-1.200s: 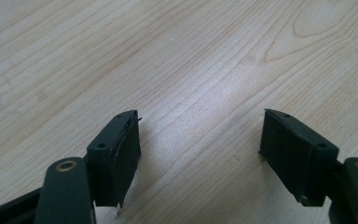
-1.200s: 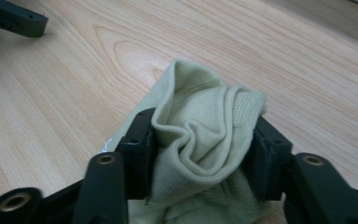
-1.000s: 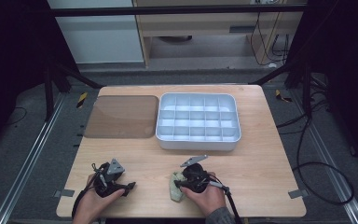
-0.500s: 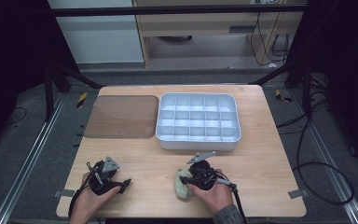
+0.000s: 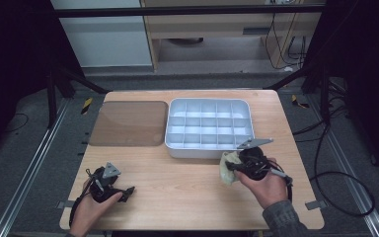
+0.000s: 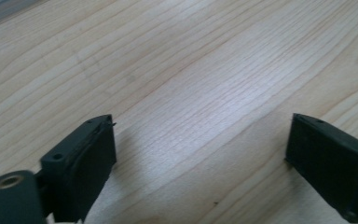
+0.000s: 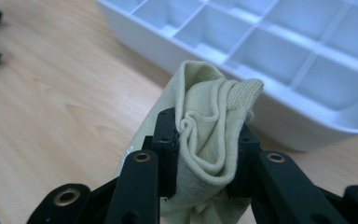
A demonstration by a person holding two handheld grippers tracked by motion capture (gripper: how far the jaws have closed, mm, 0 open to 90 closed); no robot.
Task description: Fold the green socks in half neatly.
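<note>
Right gripper (image 5: 228, 168), clamped on folded sock (image 7: 205, 140), has moved up to tray's (image 5: 207, 148) front edge; left gripper (image 6: 200, 154) jaws just opened, nothing between them, near table's (image 5: 187, 197) front-left corner.

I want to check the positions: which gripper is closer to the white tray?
Right. The right gripper, shut on a pale sock, is just before the tray's near wall. The left gripper is open at the table's near left, far from it.

Overhead view; two close table-level views

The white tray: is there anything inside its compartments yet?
No, every compartment of the tray is bare, and the rolled cloth is clamped in the right tool outside it.
</note>
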